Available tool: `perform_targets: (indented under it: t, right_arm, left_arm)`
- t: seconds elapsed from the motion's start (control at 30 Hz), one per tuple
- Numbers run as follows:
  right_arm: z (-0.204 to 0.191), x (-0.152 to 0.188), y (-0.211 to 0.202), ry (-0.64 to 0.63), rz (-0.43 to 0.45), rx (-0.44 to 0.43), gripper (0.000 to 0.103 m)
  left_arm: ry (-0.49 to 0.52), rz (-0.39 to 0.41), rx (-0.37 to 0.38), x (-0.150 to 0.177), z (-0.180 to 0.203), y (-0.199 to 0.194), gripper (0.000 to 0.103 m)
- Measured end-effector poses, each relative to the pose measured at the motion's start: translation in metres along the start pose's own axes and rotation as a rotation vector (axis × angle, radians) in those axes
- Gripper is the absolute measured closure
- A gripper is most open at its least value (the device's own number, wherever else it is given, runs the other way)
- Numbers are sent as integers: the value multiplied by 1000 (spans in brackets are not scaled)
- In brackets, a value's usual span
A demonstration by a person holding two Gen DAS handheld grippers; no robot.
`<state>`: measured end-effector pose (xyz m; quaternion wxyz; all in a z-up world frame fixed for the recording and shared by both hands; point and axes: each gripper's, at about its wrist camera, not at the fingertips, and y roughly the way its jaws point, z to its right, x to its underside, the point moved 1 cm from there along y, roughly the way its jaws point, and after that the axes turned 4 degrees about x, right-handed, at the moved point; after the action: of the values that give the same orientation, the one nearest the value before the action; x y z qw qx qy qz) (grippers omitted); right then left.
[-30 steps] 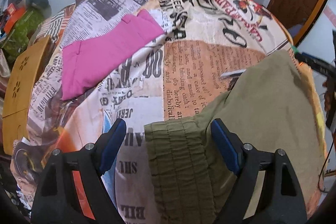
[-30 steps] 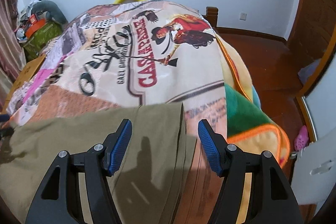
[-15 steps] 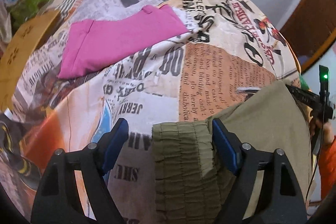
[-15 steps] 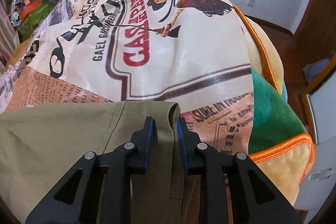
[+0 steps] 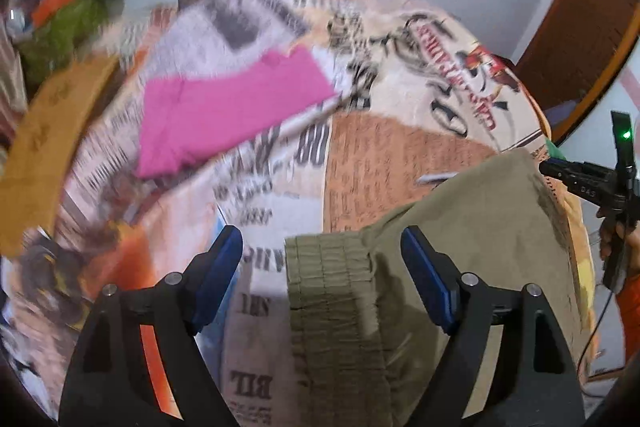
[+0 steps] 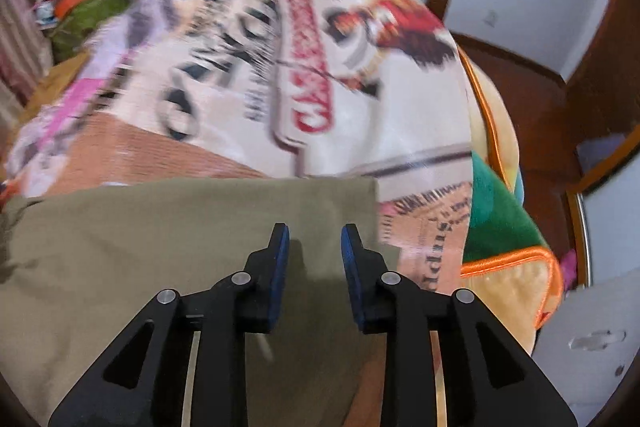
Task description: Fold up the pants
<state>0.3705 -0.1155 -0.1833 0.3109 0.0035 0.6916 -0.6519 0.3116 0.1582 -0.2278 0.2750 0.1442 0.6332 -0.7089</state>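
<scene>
Olive-green pants (image 5: 480, 219) lie across the near side of a bed. Their gathered elastic waistband (image 5: 328, 287) runs under my left gripper (image 5: 320, 243), which is open wide, its blue pads clear of the cloth on both sides. In the right wrist view the leg end of the pants (image 6: 160, 227) lies flat, its hem corner (image 6: 370, 187) just ahead. My right gripper (image 6: 316, 233) hovers over that cloth; its jaws are opening, a narrow gap shows between the pads and nothing is pinched. The right gripper's tip (image 5: 560, 171) also shows at the far end of the pants.
A printed newspaper-style bedspread (image 5: 400, 167) covers the bed. A folded pink garment (image 5: 224, 111) lies further back. A wooden board (image 5: 40, 147) and a heap of bags (image 5: 68, 27) stand at the left. A green, orange-trimmed blanket (image 6: 500, 227) hangs off the right edge, above the wooden floor (image 6: 520, 87).
Half a second ago my right gripper was pinched shut on the hem; now its jaws have parted and the cloth lies flat. My left gripper has lifted slightly, still open over the waistband.
</scene>
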Motion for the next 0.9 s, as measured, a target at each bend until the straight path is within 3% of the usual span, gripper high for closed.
perform_targets:
  t: [0.13, 0.3, 0.4, 0.5, 0.63, 0.9]
  right_arm:
    - [-32, -1, -32, 20, 67, -123, 48]
    - [-86, -4, -23, -52, 37, -197, 47]
    - [-106, 2, 0, -68, -47, -226, 47]
    - [-115, 15, 26, -57, -162, -243, 47]
    - [-127, 43, 9, -160, -130, -203, 47]
    - [-114, 84, -26, -122, -121, -201, 46]
  left_arm:
    - [43, 10, 28, -5, 13, -12, 21]
    - [93, -67, 83, 9, 33, 7, 21]
    - [116, -146, 105, 23, 42, 26, 21]
    - [153, -196, 71, 40, 47, 40, 21]
    - [239, -171, 39, 59, 54, 31, 18]
    - [167, -161, 45, 75, 39, 11, 17]
